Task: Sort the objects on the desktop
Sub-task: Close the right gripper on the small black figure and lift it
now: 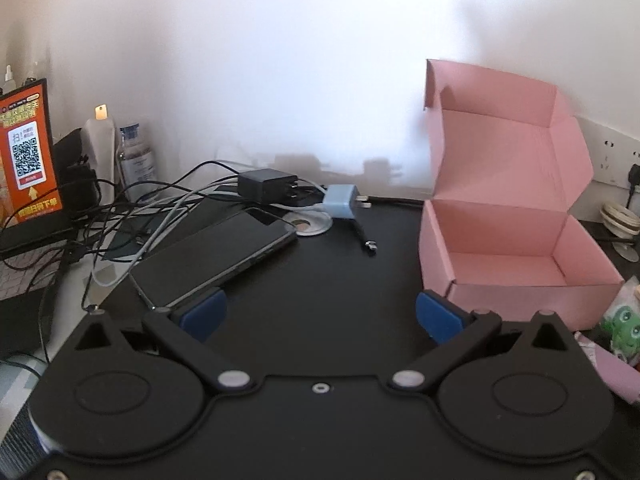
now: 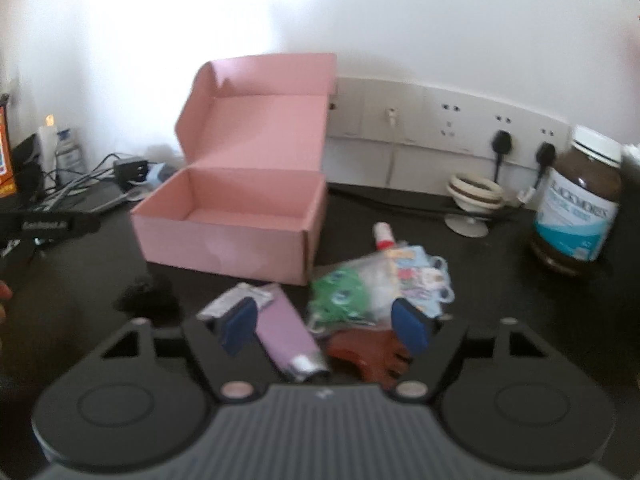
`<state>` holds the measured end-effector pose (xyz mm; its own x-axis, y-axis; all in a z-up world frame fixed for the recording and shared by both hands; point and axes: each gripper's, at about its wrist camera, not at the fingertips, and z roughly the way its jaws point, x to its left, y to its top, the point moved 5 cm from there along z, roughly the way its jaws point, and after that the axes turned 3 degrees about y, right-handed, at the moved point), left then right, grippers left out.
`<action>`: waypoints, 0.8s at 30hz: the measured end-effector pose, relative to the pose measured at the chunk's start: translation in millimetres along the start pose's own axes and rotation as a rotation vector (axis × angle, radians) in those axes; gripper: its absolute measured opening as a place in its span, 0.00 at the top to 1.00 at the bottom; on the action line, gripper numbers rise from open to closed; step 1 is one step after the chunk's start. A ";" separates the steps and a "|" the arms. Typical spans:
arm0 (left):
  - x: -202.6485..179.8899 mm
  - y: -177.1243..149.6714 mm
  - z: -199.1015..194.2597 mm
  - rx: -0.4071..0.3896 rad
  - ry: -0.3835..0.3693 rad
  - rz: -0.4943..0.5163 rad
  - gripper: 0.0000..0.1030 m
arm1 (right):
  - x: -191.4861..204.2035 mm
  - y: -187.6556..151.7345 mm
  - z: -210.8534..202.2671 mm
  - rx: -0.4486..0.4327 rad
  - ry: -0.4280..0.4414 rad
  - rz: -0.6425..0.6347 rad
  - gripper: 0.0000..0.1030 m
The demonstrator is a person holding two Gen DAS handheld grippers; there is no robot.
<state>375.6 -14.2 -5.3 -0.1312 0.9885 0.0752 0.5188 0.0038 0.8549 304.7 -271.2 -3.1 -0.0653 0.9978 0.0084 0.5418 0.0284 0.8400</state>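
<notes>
Standing wide apart and holding nothing, both jaws: left gripper [image 1: 320, 316] beside phone [image 1: 216, 256] at 10 o'clock; right gripper [image 2: 326, 326] over purple tube [image 2: 286, 330], pink box [image 2: 236, 216] at 11 o'clock

Matt pink cardboard box [image 2: 224, 236]; glossy glass phone [image 1: 216, 258]; matt black desk [image 1: 320, 280]
</notes>
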 end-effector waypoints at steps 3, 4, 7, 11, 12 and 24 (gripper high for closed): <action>-0.4 1.4 -1.5 -0.015 0.017 0.015 0.00 | 15.7 1.9 2.6 0.005 0.050 0.003 0.29; -0.4 1.7 -2.0 -0.018 0.018 0.016 0.00 | 22.5 2.8 3.5 0.006 0.070 0.000 0.29; -0.7 1.5 -1.4 -0.017 0.019 0.024 0.00 | 42.9 3.8 8.9 0.002 0.097 -0.048 0.29; 2.4 2.6 -0.6 -0.011 0.017 0.017 0.00 | 66.2 2.9 20.6 0.019 0.146 -0.089 0.29; 3.9 3.2 -0.9 -0.013 0.018 0.010 0.00 | 71.7 2.6 22.5 0.021 0.160 -0.095 0.29; 6.9 2.2 4.7 0.018 -0.003 -0.004 0.00 | 122.1 0.9 45.6 0.022 0.223 -0.221 0.30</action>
<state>379.7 -6.6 -5.3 -0.1309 0.9889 0.0709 0.5333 0.0099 0.8459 335.4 -146.6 -26.1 -0.3641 0.9299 -0.0525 0.5117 0.2468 0.8229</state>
